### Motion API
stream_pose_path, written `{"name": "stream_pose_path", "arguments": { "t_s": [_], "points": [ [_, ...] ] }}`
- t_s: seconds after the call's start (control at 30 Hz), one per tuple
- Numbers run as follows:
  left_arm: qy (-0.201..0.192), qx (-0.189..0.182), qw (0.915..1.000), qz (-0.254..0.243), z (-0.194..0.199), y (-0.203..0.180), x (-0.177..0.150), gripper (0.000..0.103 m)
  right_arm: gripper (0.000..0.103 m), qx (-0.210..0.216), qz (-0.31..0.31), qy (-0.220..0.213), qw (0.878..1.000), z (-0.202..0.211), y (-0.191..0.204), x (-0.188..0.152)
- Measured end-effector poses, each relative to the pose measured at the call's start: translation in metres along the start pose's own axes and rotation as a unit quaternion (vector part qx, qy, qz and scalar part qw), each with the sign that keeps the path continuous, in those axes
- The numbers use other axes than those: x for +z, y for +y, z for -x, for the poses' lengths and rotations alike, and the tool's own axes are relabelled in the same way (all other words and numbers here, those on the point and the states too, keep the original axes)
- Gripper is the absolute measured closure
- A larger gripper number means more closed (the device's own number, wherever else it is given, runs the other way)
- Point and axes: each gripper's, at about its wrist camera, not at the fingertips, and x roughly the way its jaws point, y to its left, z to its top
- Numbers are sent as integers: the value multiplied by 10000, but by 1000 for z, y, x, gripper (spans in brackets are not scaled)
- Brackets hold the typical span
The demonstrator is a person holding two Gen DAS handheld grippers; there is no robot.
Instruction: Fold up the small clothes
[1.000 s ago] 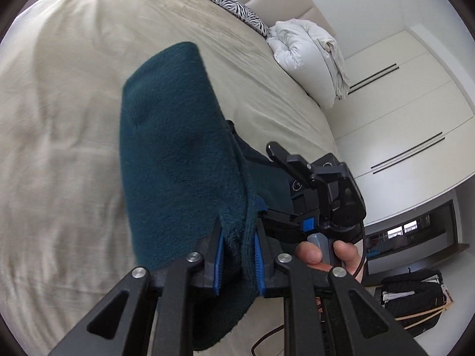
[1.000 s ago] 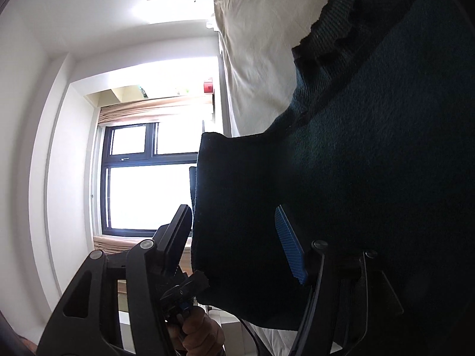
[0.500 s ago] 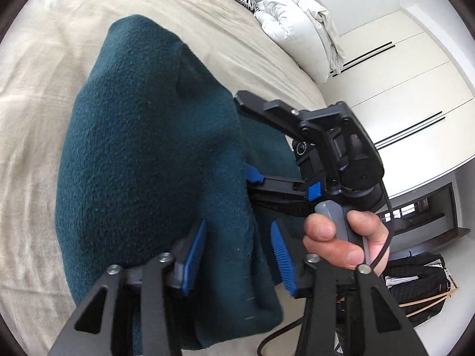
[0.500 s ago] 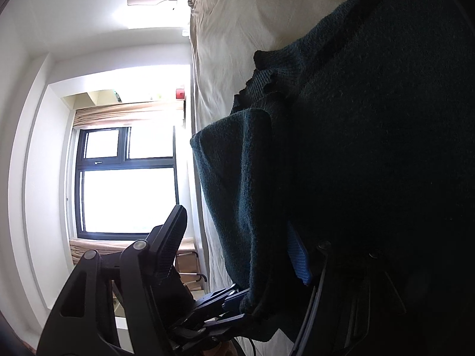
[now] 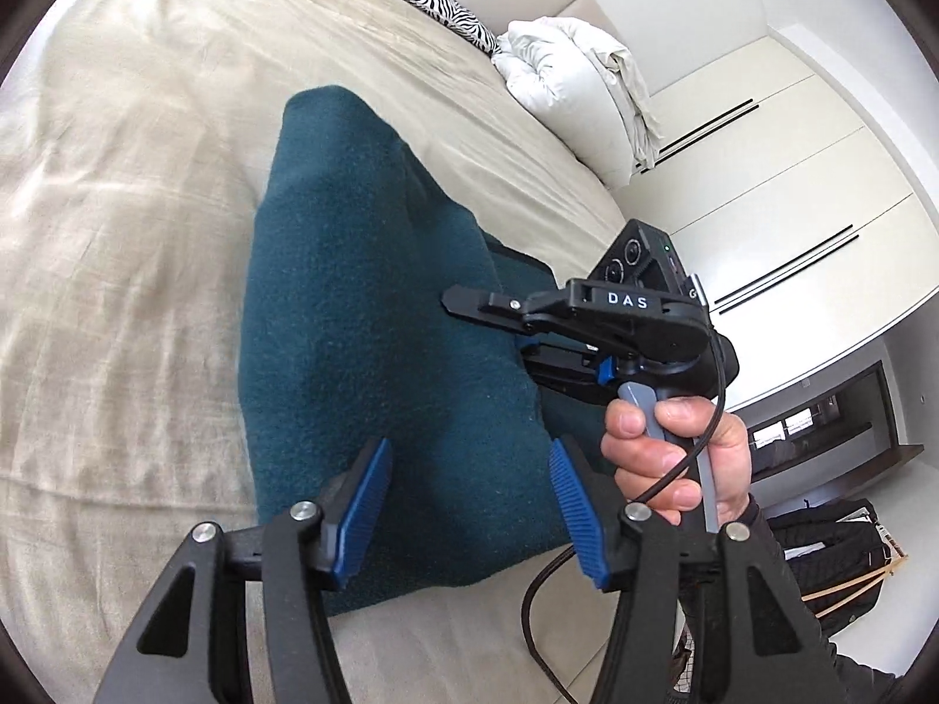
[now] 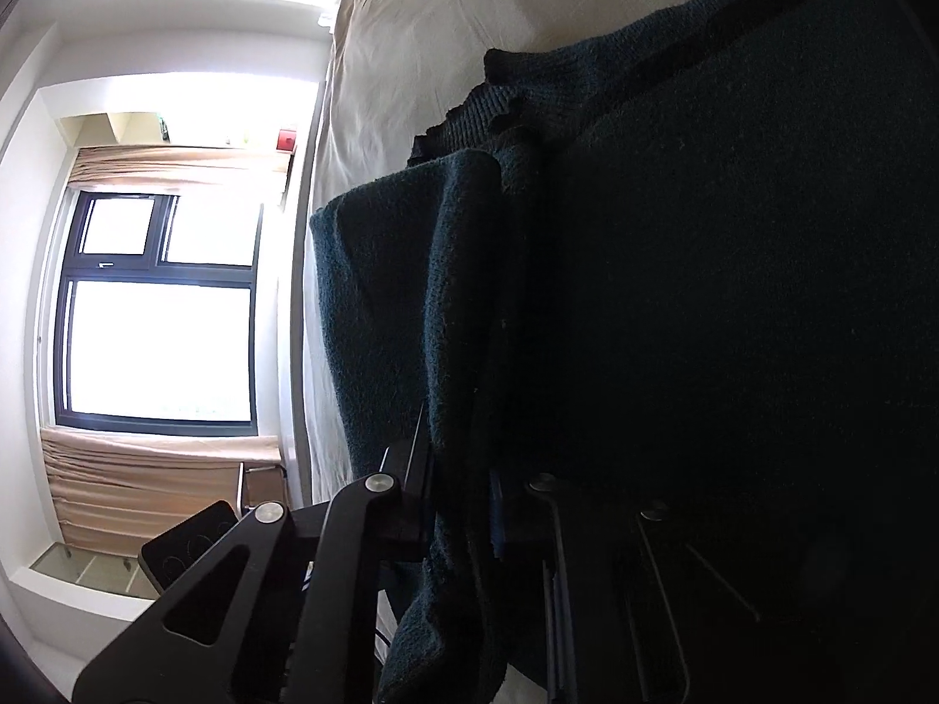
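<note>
Left wrist view is showing the teal fleece garment (image 5: 375, 317) lying partly folded on the beige bed (image 5: 117, 234), a doubled layer humped up along its length. The left hand-held gripper (image 5: 466, 504) is hanging just over the near end of the fleece with its jaws apart; they have just been opening, and the cloth is lying under the gap, not pressed by the blue pads (image 5: 364, 504). To my eye that hand is letting go so the fold can settle flat.

A person's hand (image 5: 675, 457) is holding the right hand-held gripper (image 5: 469, 305) level over the garment's right side. From its own camera, the right hand-held gripper (image 6: 463, 516) is pinching a thick bunched edge of the fleece; its jaws have just been closing on that cloth, probably to carry the next fold across.

Nothing here is serving as a container. A white duvet (image 5: 575, 88) and a zebra-print pillow (image 5: 434, 0) are sitting well apart at the head of the bed.
</note>
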Motion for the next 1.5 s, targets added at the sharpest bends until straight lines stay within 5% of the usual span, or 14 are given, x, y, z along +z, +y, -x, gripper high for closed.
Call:
{"name": "stream_pose_path", "arguments": {
  "t_s": [0.77,1.3,1.5],
  "points": [
    [157,116,9981,-577,-41,-53,27,40,93,-684,-137,-779,9945,158,-62,7],
    [222,244,9952,-922,-67,-67,31,40,93,-934,-242,-599,9935,160,-84,21],
    [287,442,9932,-1038,-76,-58,21,39,88,-448,-571,-703,9949,172,-112,10]
  ]
}}
